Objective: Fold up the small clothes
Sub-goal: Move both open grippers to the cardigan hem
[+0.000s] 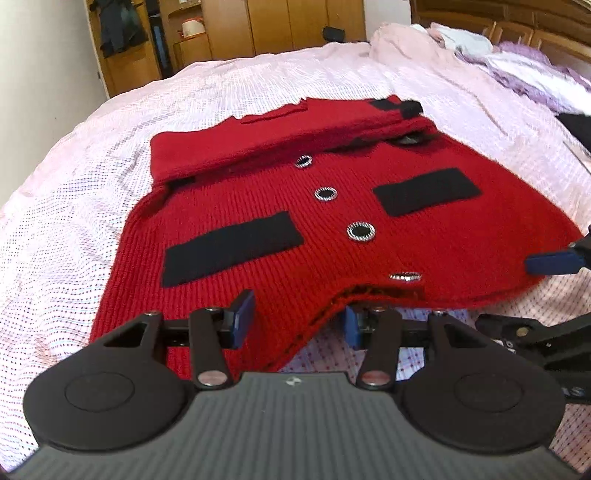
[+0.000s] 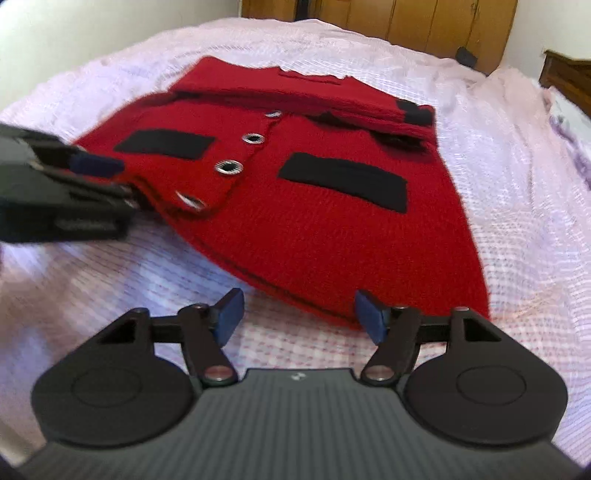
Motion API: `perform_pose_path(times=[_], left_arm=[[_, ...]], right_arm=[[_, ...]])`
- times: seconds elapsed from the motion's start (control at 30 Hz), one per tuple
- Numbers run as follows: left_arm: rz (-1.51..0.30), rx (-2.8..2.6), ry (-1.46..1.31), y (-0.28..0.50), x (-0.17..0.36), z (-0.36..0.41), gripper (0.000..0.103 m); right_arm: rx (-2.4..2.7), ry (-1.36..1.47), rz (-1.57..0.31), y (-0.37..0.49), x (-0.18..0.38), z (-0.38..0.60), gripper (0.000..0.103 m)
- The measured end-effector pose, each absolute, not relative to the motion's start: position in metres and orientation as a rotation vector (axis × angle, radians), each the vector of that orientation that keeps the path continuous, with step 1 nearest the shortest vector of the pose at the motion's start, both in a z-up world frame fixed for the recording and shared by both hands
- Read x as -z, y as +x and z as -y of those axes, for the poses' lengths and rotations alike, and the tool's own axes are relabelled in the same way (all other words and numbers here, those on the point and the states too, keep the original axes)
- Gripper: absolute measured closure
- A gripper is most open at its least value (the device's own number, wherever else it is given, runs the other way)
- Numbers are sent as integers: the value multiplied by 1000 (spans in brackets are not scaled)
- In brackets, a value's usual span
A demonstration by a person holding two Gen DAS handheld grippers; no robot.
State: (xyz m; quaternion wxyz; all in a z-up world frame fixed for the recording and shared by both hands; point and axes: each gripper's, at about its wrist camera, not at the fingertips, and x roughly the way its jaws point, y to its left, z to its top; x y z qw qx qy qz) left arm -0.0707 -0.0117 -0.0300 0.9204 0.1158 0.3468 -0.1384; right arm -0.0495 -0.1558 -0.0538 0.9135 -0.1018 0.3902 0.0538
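Bed [image 1: 92,155], pink dotted cover; wooden wardrobes [image 1: 280,26] behind. Red knit cardigan [image 1: 332,206]: hem toward you, collar away. Your left gripper [image 1: 295,319] and right gripper [image 2: 301,314]: both released.

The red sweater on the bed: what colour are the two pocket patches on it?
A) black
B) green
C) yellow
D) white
A: the red sweater carries two flat black pocket patches, one on each side of its row of silver-ringed buttons.
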Motion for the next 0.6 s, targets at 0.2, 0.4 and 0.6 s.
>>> perform_pose_path(times=[0.2,0.4,0.6], left_arm=[[-727,277,272,-77,34,7,47],[-719,203,375,-87,50,3,47],[-698,181,281,-69,41,-14,47]], right_arm=[[-8,-207,-766,-35,56,172,36],[59,-63,-682,-32,43,203,46],[36,-47,-684,-30,42,212,46]])
